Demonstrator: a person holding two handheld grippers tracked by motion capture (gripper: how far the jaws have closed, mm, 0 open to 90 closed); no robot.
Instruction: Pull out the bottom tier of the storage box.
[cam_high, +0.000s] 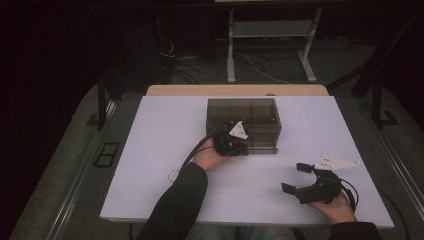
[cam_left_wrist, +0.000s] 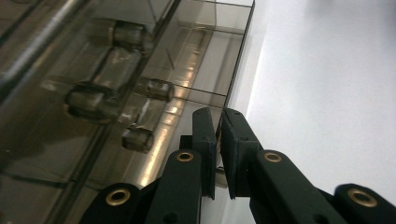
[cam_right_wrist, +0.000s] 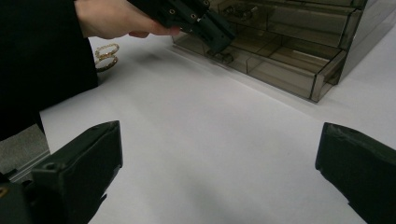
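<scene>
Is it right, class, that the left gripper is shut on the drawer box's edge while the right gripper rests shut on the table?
Not quite. The right gripper is open: the right gripper view shows its jaws wide apart over the bare table. The rest holds: the left gripper is shut on the drawer box's thin edge.

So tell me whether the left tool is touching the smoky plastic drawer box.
Touching: in the left gripper view, the left tool pinches the thin front edge of the drawer box.

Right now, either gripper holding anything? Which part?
Left gripper pinches the front wall edge of the smoked drawer box's lower drawer. Right gripper is open, holding nothing.
</scene>
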